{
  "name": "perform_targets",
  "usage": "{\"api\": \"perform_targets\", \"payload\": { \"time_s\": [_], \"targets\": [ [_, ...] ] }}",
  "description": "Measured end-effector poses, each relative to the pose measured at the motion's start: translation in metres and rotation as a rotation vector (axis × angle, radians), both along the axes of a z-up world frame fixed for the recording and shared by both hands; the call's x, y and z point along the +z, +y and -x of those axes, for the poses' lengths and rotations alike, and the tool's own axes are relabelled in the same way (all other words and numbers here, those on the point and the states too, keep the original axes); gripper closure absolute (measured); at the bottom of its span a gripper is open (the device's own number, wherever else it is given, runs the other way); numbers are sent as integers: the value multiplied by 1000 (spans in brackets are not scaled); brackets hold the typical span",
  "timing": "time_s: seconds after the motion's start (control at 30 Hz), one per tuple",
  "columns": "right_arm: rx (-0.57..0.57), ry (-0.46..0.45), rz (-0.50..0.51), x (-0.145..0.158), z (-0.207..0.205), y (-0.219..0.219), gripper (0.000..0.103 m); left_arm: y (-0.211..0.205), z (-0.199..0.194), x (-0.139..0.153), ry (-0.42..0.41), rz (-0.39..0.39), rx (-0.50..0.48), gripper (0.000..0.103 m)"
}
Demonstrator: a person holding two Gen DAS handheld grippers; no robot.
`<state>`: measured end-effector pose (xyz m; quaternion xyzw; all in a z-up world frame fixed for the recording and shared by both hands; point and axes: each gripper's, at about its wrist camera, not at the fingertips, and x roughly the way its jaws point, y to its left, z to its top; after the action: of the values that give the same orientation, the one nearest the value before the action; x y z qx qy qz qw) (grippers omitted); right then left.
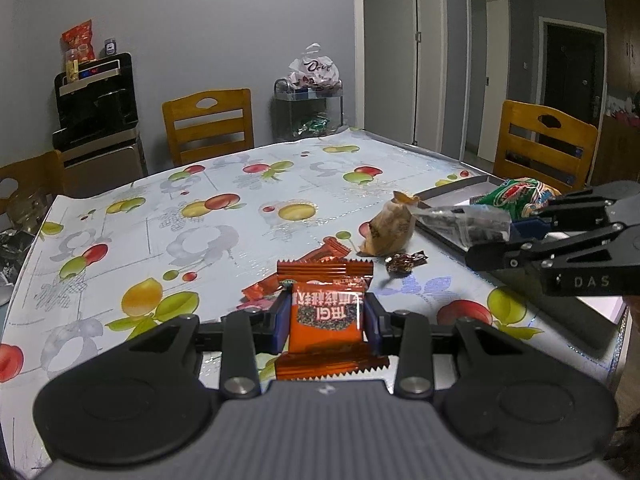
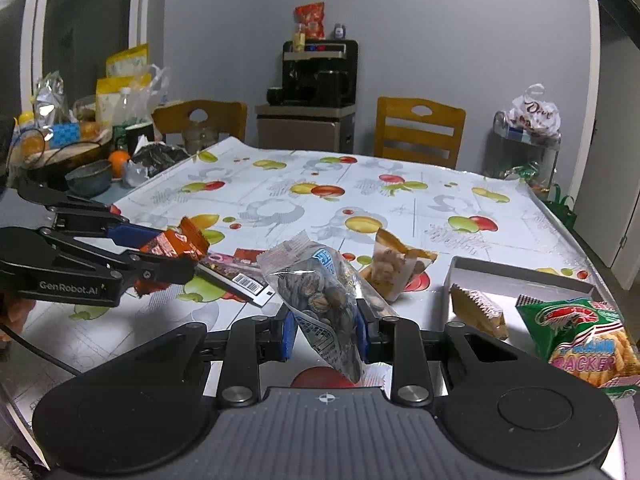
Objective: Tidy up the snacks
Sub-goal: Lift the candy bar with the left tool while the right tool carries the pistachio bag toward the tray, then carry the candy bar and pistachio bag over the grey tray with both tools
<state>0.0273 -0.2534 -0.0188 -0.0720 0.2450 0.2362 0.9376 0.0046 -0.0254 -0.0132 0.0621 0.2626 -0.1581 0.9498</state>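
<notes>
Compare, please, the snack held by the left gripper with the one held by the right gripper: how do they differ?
The orange packet in the left gripper is opaque, flat and rectangular, with printed characters; the clear bag in the right gripper is see-through, showing dark brown nuts, and bulges irregularly. The orange packet sits squarely between its fingers; the clear bag hangs tilted. Both are sealed, with crimped edges, and each is clamped between blue pads above the table.

Left tongs (image 1: 326, 322) clamped on packet, tilted downward; right tongs (image 2: 324, 334) likewise clamped, tilted downward.
</notes>
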Motion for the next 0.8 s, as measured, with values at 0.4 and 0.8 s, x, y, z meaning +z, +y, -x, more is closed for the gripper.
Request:
{"api": "perform_targets", "payload": {
  "time_s": [0.4, 0.8],
  "targets": [
    [-36, -24, -37, 12, 6, -27, 72, -10, -6, 2, 4, -11, -23, 68],
    [-110, -50, -58, 23, 19, -57, 72, -21, -8, 6, -6, -15, -58, 68]
  ]
}}
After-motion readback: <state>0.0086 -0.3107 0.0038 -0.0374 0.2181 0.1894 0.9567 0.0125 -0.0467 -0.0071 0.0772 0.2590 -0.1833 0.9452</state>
